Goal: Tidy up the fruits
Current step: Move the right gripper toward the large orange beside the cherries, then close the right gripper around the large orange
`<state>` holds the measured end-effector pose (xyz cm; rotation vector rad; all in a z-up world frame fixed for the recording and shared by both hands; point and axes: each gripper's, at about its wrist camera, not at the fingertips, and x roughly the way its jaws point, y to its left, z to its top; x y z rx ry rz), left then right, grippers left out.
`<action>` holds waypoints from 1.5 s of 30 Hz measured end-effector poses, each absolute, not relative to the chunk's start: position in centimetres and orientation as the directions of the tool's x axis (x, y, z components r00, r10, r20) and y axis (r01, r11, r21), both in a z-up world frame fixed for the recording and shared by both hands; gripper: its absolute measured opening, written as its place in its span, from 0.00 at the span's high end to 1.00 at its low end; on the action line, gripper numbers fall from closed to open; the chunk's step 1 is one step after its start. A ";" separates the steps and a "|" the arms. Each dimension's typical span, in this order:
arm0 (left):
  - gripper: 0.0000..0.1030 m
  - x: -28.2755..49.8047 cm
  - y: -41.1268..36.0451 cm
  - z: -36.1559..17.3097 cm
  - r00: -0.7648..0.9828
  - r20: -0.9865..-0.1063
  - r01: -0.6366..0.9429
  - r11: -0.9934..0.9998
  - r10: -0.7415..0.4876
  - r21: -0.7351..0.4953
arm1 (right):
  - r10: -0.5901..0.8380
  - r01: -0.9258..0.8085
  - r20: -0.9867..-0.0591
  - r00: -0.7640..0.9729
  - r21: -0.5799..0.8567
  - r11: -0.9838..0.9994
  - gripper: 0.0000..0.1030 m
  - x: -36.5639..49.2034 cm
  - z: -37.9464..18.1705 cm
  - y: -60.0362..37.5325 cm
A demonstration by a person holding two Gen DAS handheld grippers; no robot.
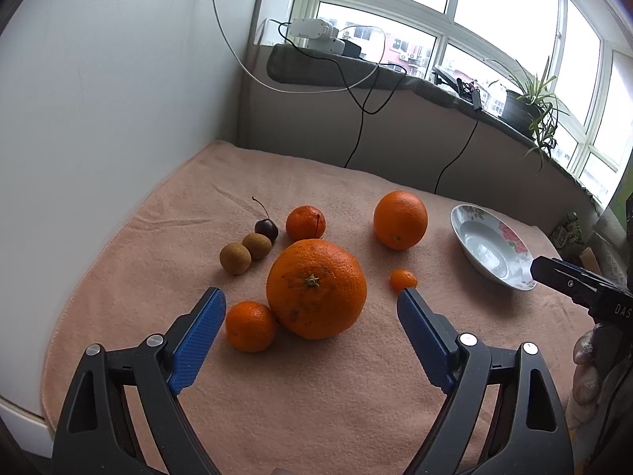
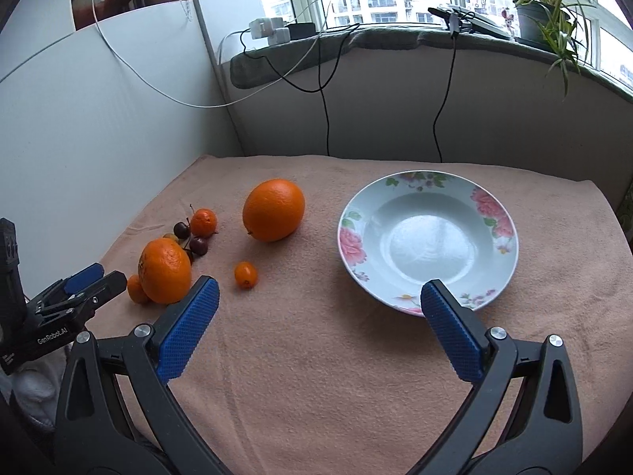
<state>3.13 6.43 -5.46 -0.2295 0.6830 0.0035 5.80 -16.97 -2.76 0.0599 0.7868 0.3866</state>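
My left gripper is open, its blue pads either side of a big orange on the peach towel, not touching it. Against that orange lies a small mandarin. Behind are two brown longans, a dark cherry, another mandarin, a second orange and a kumquat. A flowered white bowl stands empty at the right. My right gripper is open and empty in front of the bowl; the big orange is to its left.
A white wall panel borders the towel on the left. A low wall and windowsill with chargers, hanging cables and a potted plant stand behind. The towel's near edge drops off the table at the lower left.
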 end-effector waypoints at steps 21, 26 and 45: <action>0.33 4.9 7.7 -6.9 0.742 -0.645 -0.009 0.959 -0.182 -0.282 | 0.599 -0.566 -0.718 0.354 0.345 0.749 0.08 9.9 -4.4 -6.7; 0.33 5.5 7.4 -7.1 0.737 -0.649 0.018 0.966 -0.187 -0.259 | 0.634 -0.580 -0.718 0.287 0.396 0.712 0.12 10.5 -5.0 -5.3; 0.37 6.7 7.0 -7.8 0.727 -0.659 0.045 0.971 -0.194 -0.236 | 0.650 -0.567 -0.741 0.167 0.467 0.679 0.26 12.2 -8.3 -2.5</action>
